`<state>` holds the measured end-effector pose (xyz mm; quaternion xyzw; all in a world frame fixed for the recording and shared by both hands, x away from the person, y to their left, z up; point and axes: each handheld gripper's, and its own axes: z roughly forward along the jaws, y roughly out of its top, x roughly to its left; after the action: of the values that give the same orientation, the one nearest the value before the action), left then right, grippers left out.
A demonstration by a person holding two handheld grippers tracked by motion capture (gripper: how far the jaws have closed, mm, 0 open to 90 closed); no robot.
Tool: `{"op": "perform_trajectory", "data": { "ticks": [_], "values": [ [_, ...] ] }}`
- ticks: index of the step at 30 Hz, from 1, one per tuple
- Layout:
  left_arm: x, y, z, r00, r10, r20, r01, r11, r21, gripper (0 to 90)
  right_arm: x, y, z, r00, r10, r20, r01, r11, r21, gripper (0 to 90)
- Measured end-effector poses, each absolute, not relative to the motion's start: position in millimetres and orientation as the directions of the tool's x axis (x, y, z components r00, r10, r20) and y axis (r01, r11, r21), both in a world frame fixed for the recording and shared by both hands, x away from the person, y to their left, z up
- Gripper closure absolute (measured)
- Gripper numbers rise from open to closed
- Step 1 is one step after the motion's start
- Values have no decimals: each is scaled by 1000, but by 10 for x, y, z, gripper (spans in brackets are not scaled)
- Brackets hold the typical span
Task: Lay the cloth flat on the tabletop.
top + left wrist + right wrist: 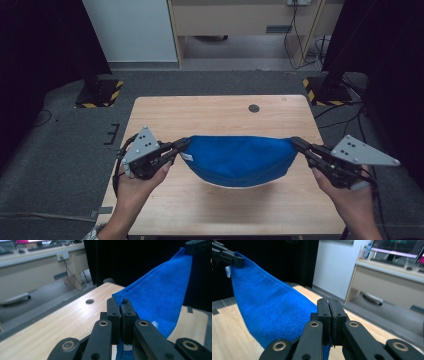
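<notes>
Blue towel [239,159] stretched above table [165,112], sagging to touch the wood mid-span. Left gripper [181,145] and right gripper [296,143] clamped tight on opposite corners. Keep tension even, lower level, avoid dragging the sag.

Both tongs [183,145] [297,143] clamped, apart.

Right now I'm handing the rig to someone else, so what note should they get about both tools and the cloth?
Left tool: shut on one top corner of the blue cloth.
Right tool: shut on the opposite top corner.
Cloth: stretched between them above the wooden table, sagging in the middle, lower edge near the tabletop.
Done: both corners gripped, cloth raised.
Left: probably laying it flat or folding it; keep both grips even.
</notes>
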<state>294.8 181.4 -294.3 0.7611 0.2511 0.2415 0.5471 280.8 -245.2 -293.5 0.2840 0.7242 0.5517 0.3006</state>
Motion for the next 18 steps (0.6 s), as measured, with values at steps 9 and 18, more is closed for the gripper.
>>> {"op": "perform_trajectory", "data": {
  "ticks": [9, 18],
  "values": [
    [3514, 1637, -3237, 743, 662, 101, 210, -374, 903, 853, 3186, -2391, -3122, -627, 766, -143, 170, 313, 934, 882],
    [4535, 1531, -4092, 690, 723, -18, 416, -377, 828, 848, 4305, -2186, -4088, -577, 810, -104, 353, 362, 863, 883]
  ]
}}
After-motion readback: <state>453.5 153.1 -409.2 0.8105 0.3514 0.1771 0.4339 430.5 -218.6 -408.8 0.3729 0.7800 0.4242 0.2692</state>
